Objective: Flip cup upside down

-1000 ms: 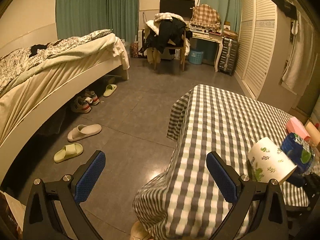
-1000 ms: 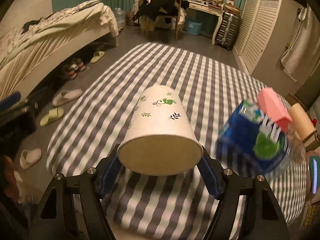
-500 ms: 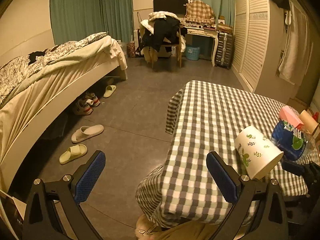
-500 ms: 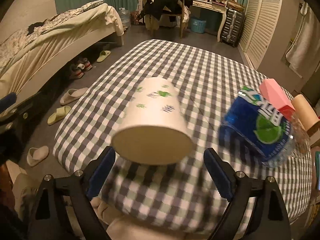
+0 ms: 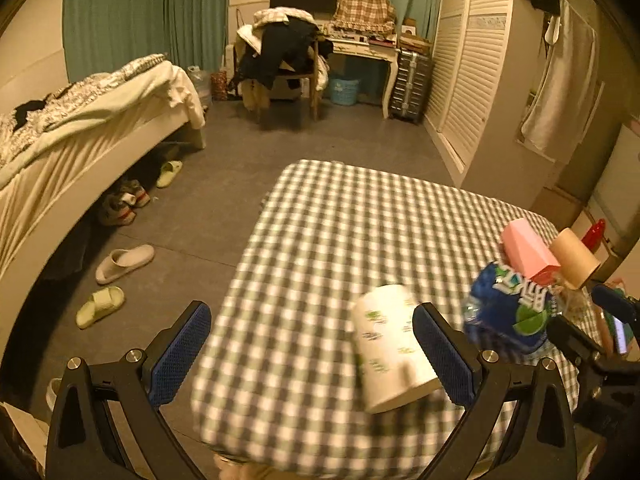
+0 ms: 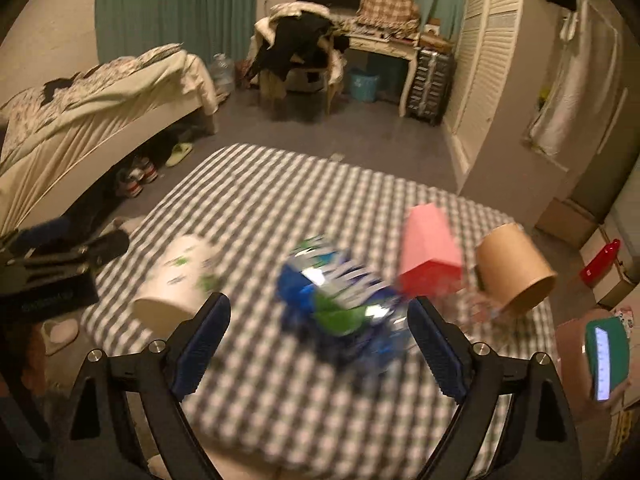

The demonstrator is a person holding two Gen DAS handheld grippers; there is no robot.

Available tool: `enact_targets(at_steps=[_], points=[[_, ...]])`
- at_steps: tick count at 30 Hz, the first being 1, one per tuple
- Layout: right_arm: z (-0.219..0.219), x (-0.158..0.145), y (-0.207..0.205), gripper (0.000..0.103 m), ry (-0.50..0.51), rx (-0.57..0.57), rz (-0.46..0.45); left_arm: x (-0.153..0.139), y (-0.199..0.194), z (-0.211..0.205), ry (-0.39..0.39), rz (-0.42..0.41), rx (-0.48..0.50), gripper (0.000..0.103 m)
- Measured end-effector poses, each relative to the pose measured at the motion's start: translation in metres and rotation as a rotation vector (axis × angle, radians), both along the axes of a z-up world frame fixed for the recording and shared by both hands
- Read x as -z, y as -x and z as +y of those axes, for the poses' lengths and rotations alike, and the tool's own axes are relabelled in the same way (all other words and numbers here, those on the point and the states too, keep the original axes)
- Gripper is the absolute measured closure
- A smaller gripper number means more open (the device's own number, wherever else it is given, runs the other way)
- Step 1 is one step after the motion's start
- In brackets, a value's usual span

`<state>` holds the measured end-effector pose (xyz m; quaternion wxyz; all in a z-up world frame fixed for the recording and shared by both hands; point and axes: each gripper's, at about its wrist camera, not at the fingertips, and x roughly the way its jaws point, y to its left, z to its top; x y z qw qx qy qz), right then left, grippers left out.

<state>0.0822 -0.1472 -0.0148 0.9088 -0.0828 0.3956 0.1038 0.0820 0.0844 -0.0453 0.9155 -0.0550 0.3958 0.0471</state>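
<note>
Cup on checked cloth, wide end down toward the near edge, narrow base up; long axis near upright in the fisheye, leaning slightly. Motion blur softens it. In the left view it sits just inside the right finger of the left tongs; these are released, spread wide, holding nothing. In the right view the cup lies left of the right tongs, outside their span; they too are released, empty. Blue bottle lies between their fingers, further out.

1 white cup, 1 pink box, 1 brown tube, 1 blue bottle — 4 items on tbl.
</note>
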Motion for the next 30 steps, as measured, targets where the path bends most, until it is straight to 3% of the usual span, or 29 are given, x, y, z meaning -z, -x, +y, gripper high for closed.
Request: enact_targets(at_steps=[7,11,15,20,27,28,30], points=[[-0.038,-0.002,-0.014,0.013,-0.006,0.015,-0.021,0.002,-0.027,-0.024,0.033,0.091,0.035,0.000],[-0.057,0.004,-0.018,0.013,-0.026,0.031,-0.019,0.005,-0.052,-0.036,0.010,0.169,0.071,0.000],[-0.072,0.013,-0.024,0.013,-0.059,0.049,0.006,0.018,-0.074,-0.041,-0.025,0.251,0.081,0.000],[-0.083,0.024,-0.031,0.013,-0.097,0.064,0.039,0.044,-0.087,-0.042,0.006,0.378,0.094,0.001],[-0.083,0.031,-0.039,0.013,-0.125,0.065,0.063,0.062,-0.086,-0.046,0.013,0.442,0.130,0.002],[-0.081,0.031,-0.040,0.013,-0.122,0.063,0.069,0.065,-0.085,-0.047,0.022,0.451,0.139,0.004],[-0.078,0.031,-0.039,0.013,-0.119,0.059,0.070,0.067,-0.085,-0.048,0.032,0.468,0.155,0.025]])
